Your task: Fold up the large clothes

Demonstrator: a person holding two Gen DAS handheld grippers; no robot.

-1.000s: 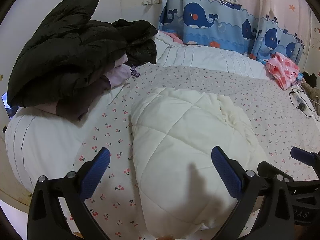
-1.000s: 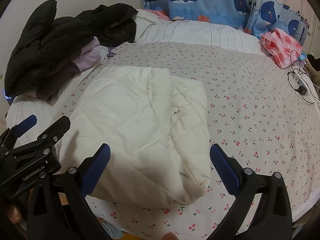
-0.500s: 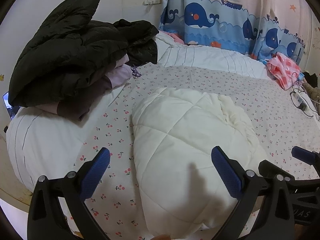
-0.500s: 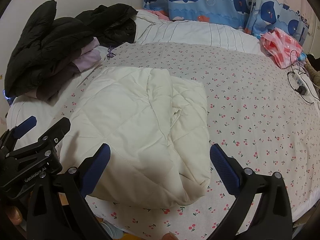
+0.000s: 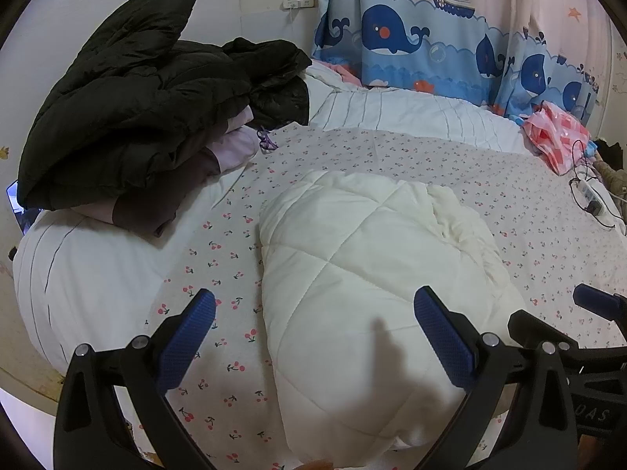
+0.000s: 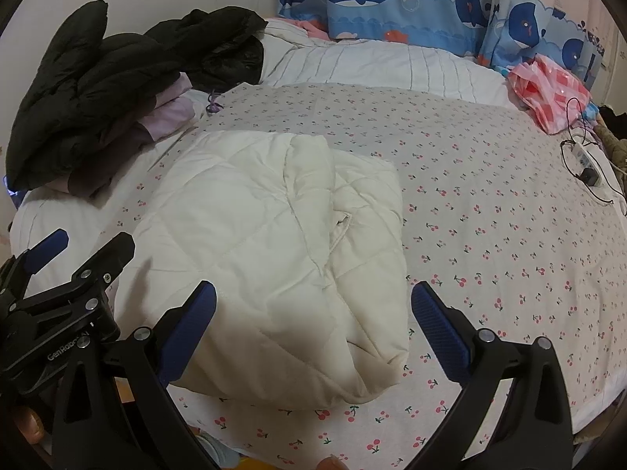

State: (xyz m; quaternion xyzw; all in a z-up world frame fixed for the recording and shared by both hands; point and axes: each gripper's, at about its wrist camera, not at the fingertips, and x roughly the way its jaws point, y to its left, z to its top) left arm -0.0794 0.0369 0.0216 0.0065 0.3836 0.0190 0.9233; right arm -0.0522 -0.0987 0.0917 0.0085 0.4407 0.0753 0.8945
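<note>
A folded cream quilted jacket (image 6: 274, 250) was seen lying on the cherry-print bedsheet (image 6: 490, 203) near the bed's front edge, its long axis running from the near edge away toward the far side of the bed, with a narrower folded flap laid along its right side. The left gripper (image 5: 313, 337) was held above the jacket's near left part, its jaws wide apart and clamped on nothing; the right gripper (image 6: 313, 333) was likewise held over the near end with its jaws spread and empty. Open sheet was left to the right of the jacket, reaching toward a power strip with cables (image 6: 584, 164) and a pink checked cloth (image 6: 548, 94) near the far right corner. To the left, room was limited by a pile of black padded coats (image 5: 129, 102) stacked on lilac garments upon a white striped duvet (image 5: 392, 113), which also bordered the far side of the sheet. A whale-print curtain (image 5: 431, 47) hung behind the bed. The jacket's near left edge was close to the sheet's front border.
</note>
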